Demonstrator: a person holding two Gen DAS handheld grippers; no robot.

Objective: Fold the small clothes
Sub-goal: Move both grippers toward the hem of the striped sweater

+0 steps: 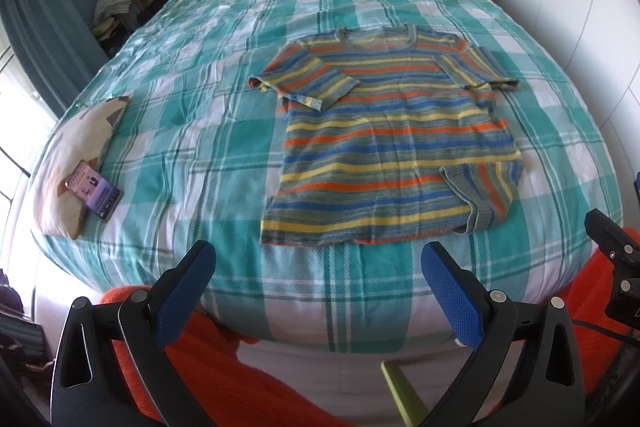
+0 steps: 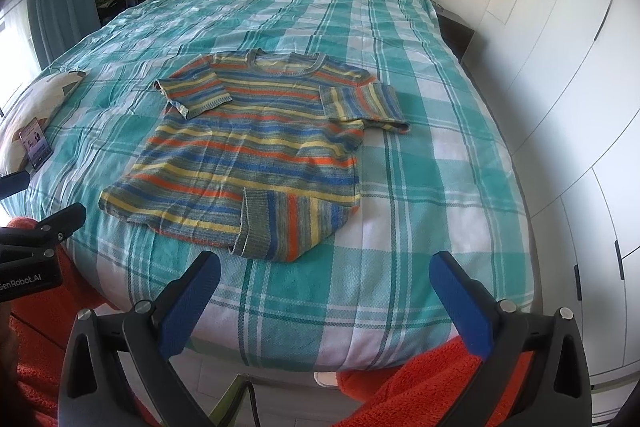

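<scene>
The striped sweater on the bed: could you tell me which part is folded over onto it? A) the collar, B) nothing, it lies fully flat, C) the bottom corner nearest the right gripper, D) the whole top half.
C: the striped sweater has its near hem corner turned up, stripes running vertically there.

Our left tongs (image 1: 316,263) have two black plastic arms, each with a teardrop cut-out and round silver screw heads at the joints. Each finger carries a long blue pad (image 1: 450,291) with a fine dotted grip texture. Our right tongs (image 2: 325,273) are built the same way, black with blue pads (image 2: 192,303). At the left edge of the right view, the other tool's black body bears white lettering reading "GenRobot.AI".
</scene>
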